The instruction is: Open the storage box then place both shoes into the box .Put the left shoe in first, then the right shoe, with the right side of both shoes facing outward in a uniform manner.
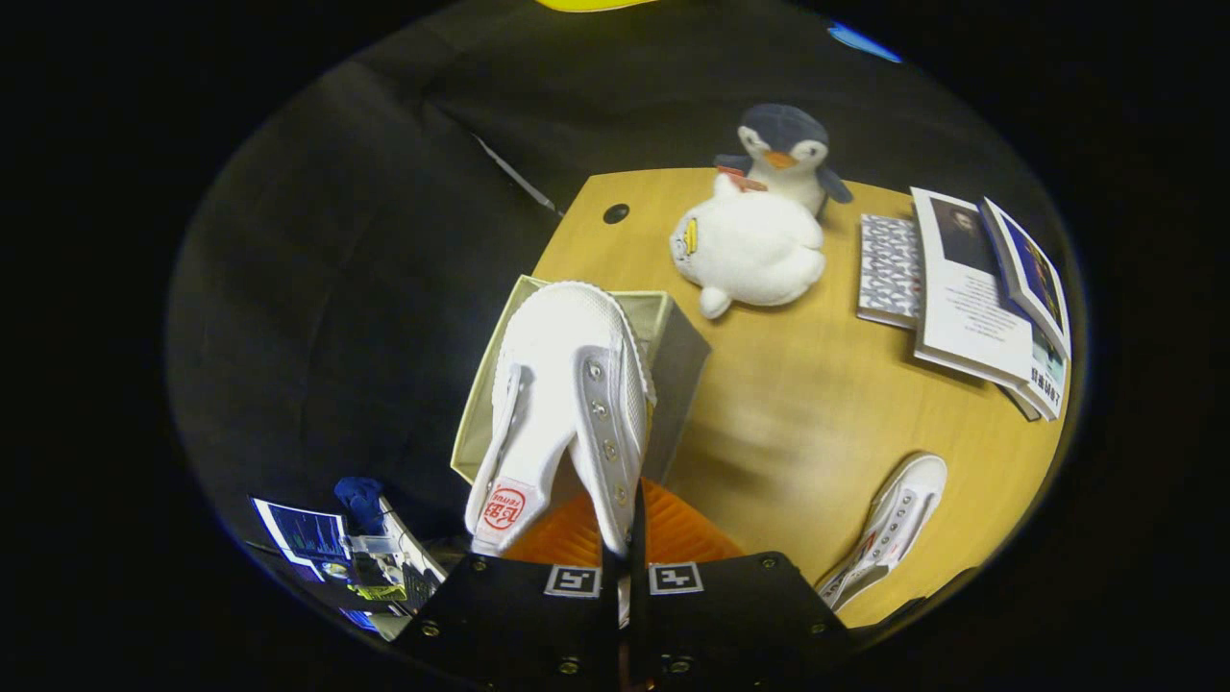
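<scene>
My gripper point(623, 567) is shut on the eyelet flap of a white canvas shoe point(567, 404), which hangs from the fingers toe-away over the open storage box point(663, 327). The shoe's orange insole shows just above the fingers, and its tongue with a red logo falls to the left. The box is pale with a grey side wall and stands at the near left corner of the wooden table point(807, 423). The shoe covers most of the box's opening. The second white shoe point(894, 529) lies on its side on the table, to the right of the fingers.
Two plush toys, a white one point(750, 250) and a penguin point(783, 154), sit beyond the box. A stack of books and booklets point(971, 288) lies at the table's far right. Left of the table, lower down, are a screen and some equipment point(336, 548).
</scene>
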Motion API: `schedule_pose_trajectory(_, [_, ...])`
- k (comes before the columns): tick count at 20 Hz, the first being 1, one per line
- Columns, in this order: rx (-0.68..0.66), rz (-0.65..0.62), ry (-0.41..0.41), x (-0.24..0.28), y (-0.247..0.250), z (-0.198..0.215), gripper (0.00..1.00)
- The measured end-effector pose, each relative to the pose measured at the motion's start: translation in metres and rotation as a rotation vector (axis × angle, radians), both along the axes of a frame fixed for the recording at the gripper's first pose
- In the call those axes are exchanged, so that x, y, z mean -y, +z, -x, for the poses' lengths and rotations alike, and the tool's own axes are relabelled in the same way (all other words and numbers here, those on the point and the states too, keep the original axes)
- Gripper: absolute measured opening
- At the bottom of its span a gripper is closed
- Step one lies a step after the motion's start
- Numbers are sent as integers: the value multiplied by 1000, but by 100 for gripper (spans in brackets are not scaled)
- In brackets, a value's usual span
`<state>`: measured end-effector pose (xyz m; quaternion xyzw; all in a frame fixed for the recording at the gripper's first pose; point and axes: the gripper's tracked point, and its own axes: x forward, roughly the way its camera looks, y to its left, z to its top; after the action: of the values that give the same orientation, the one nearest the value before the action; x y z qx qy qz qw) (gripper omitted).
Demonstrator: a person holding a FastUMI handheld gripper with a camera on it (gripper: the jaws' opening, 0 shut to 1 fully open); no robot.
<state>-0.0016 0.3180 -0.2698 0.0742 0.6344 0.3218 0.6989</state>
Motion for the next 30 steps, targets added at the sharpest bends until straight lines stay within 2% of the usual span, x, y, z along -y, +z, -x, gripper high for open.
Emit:
schedule_pose_trajectory(3, [-2, -10, 59, -39, -5, -3, 4])
schedule_pose_trajectory(7, [-24, 21, 98, -74, -33, -11, 4])
schedule_pose_trajectory(12, [-46, 86, 114, -101, -74, -13, 4])
schedule_pose_trajectory(16, [-61, 225, 89, -103, -123, -14, 4])
schedule_pose_trajectory(20, [-92, 270, 76, -114, -148, 0, 4])
schedule_pose_trajectory(22, [-125, 260, 58, -115, -156, 6, 12])
schedule_pose_trajectory(23, [-145, 240, 62, -117, -153, 8, 26])
schedule_pose_trajectory(25, [-104, 248, 87, -117, -141, 3, 37])
schedule_pose_trajectory(27, [-91, 183, 83, -125, -119, 2, 39])
schedule_pose_trajectory(28, [-112, 131, 69, -131, -104, 4, 51])
schedule_pose_trajectory(30, [-102, 99, 67, -126, -85, 4, 84])
